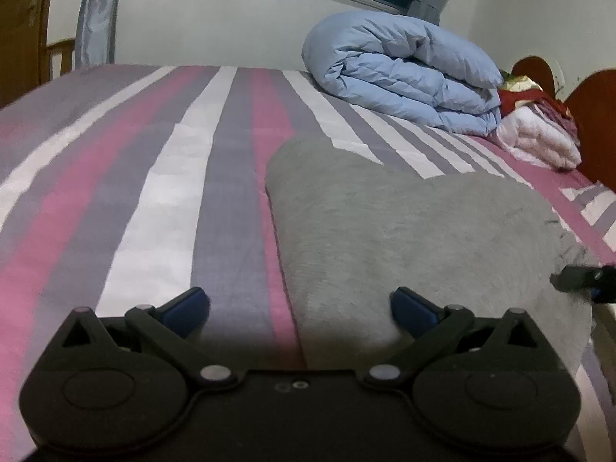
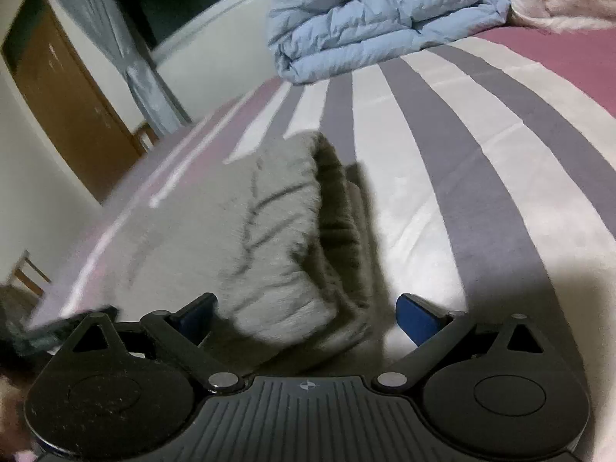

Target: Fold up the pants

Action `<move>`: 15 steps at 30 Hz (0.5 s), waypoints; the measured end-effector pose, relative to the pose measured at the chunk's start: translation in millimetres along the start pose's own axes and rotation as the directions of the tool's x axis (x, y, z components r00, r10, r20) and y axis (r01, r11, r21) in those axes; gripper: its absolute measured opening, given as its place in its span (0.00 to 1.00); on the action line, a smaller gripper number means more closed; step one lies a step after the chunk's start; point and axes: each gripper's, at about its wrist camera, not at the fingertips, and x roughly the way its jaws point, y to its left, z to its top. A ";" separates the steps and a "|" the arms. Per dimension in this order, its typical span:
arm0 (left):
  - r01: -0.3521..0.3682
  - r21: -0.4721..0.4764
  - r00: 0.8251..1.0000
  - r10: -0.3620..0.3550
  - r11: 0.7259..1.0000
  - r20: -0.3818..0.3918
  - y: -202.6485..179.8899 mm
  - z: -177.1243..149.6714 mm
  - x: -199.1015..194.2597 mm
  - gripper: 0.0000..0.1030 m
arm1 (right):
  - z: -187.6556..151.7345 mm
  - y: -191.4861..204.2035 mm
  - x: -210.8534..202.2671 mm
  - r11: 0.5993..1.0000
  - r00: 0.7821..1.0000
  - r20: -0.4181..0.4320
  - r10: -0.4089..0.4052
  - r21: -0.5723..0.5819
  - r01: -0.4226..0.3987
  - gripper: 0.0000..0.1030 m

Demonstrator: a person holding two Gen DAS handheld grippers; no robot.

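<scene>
Nearest in the left wrist view, the left gripper [image 1: 300, 310] stands with its blue-padded jaws wide apart and nothing between them; its right pad hangs over the near left edge of the grey fleece pants [image 1: 415, 246], its left pad over the striped pink, grey and white bedsheet [image 1: 169, 192]. The right gripper [image 2: 308, 315] is likewise spread wide in its own view, with the gathered, ribbed end of the pants lying in the gap but neither pad pressing on it. So both tools are free, and the pants lie as a compact folded bundle on the near part of the bed, right of centre.

From here the likely trouble is snagging. If either gripper pulls away low, a pad could catch the soft fleece and drag a layer open, undoing the fold. The thick bundle may also spring loose by itself, since nothing holds it down.

Only the left view shows the smooth, flat top of the bundle and, far right, the white and red bedding [image 1: 539, 142] against the dark wooden headboard [image 1: 593, 115]. The right view alone shows the stacked layers at the bundle's open end, which look uneven, and a brown wooden door [image 2: 65, 92] far left. Both show the folded pale-blue duvet [image 1: 400, 73] at the far side.
</scene>
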 end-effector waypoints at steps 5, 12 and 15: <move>-0.002 0.024 1.000 0.002 1.000 -0.002 -8.6 0.8 -12.7 0.94 | 3.7 11.3 -18.3 1.000 1.000 0.021 0.021 0.002 -0.021 0.95; -0.007 0.026 0.999 0.005 1.000 0.052 -14.1 -26.4 -88.0 0.94 | -23.2 20.2 -94.4 0.999 0.992 0.118 0.039 -0.012 -0.038 0.98; -0.032 0.045 0.997 0.028 0.998 0.074 -14.3 -51.4 -134.1 0.94 | -48.1 31.6 -141.8 0.996 0.989 0.147 0.034 -0.092 -0.020 1.00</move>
